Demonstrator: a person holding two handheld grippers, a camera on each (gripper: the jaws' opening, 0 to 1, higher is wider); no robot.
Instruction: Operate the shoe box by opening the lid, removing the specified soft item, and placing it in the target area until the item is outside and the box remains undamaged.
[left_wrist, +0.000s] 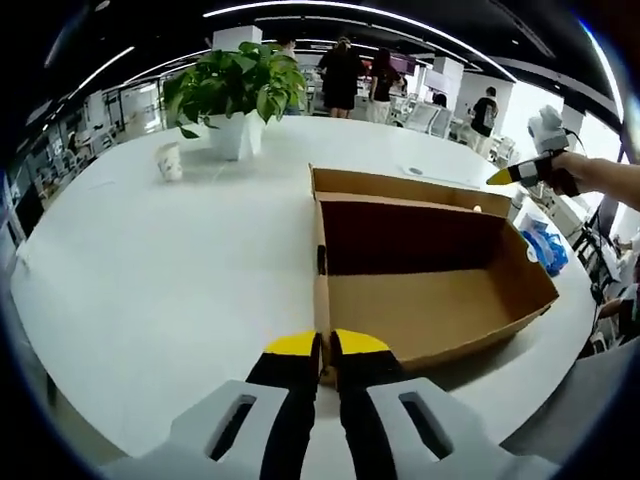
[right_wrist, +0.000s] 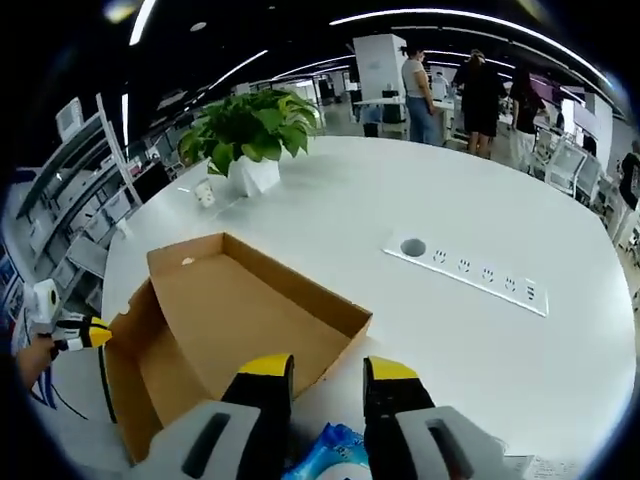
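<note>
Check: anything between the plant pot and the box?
Nothing; in the left gripper view, bare white table separates the plant pot from the box. The paper cup stands off to the side.

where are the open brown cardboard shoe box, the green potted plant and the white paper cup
open brown cardboard shoe box (left_wrist: 430, 315): left gripper view, inside floor
green potted plant (left_wrist: 236, 80): left gripper view, leaves
white paper cup (left_wrist: 169, 161): left gripper view, side wall

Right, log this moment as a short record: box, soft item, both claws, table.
box: cardboard box lying open on the white table, inside looks bare
soft item: blue packet on the table outside the box, just beyond the right claw
left claw: closed on the box's near edge
right claw: open, holding nothing, near the box wall
other things: potted plant, paper cup, socket strip
</note>
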